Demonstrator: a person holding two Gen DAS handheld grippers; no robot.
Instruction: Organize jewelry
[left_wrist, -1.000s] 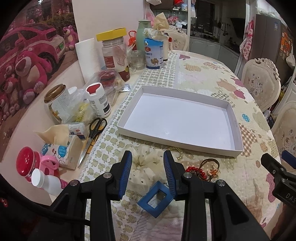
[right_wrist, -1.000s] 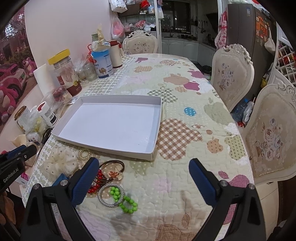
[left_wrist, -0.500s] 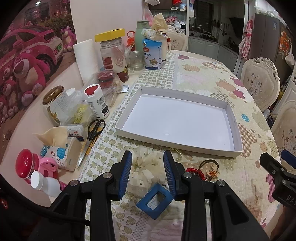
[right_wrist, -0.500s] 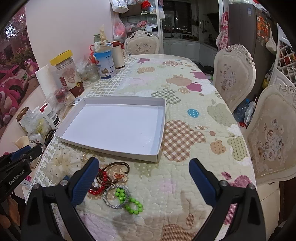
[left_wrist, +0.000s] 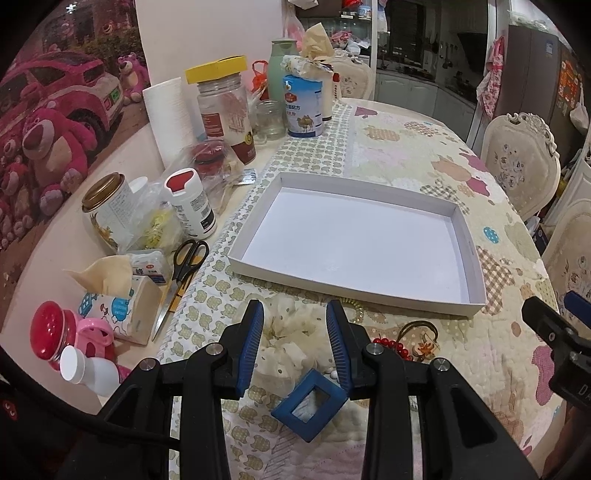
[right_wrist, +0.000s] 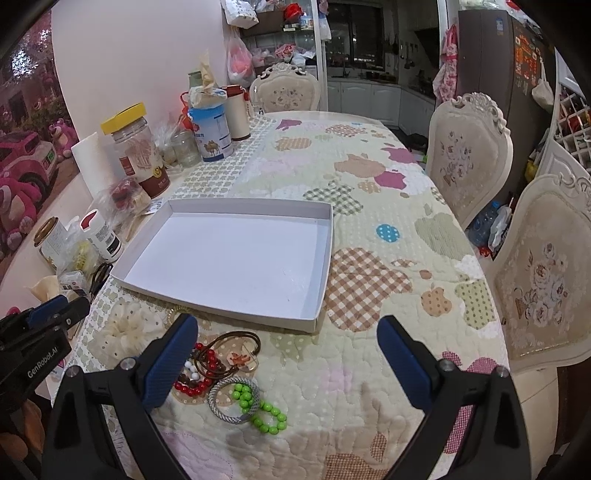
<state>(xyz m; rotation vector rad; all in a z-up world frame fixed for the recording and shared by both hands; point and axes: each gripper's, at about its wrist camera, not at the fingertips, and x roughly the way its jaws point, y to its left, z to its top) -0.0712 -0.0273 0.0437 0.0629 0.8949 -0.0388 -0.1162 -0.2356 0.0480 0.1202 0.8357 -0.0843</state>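
— What does the left wrist view give?

— The left gripper (left_wrist: 294, 334) hangs over the near edge of the bench (left_wrist: 424, 155), its jaws partly spread with nothing pinched between them. A cream scrunchie (left_wrist: 286, 332) lies on the quilted cloth right under the gap, and the pads do not press on it. Beyond it sits the white tray (left_wrist: 476, 273), shallow and bare inside. Just to the right of the scrunchie are the red bead bracelet (left_wrist: 391, 343) and a brown hair tie (left_wrist: 421, 328), both on the cloth in front of the tray's near wall. A string of pearl beads (left_wrist: 356, 308) peeps out beside the right finger. Scissors (left_wrist: 183, 269) lie at the cloth's left edge, among jars and bottles.

— And the other gripper?

— Its tip shows at the right border of that view, nothing more.

— Then the right wrist view?

— The right gripper (right_wrist: 286, 360) has its jaws spread wide and empty — only cloth between them. The jewelry lies beside its left finger: red bead bracelet (right_wrist: 192, 384), brown hair tie (right_wrist: 229, 341), a grey braided bangle (right_wrist: 231, 400) and a green bead bracelet (right_wrist: 264, 411) touching the bangle. The scrunchie (right_wrist: 129, 328) is further left, near the left gripper (right_wrist: 40, 325) at the edge of the frame. The tray (right_wrist: 321, 291) stands just behind the pile, none of the pieces inside it.
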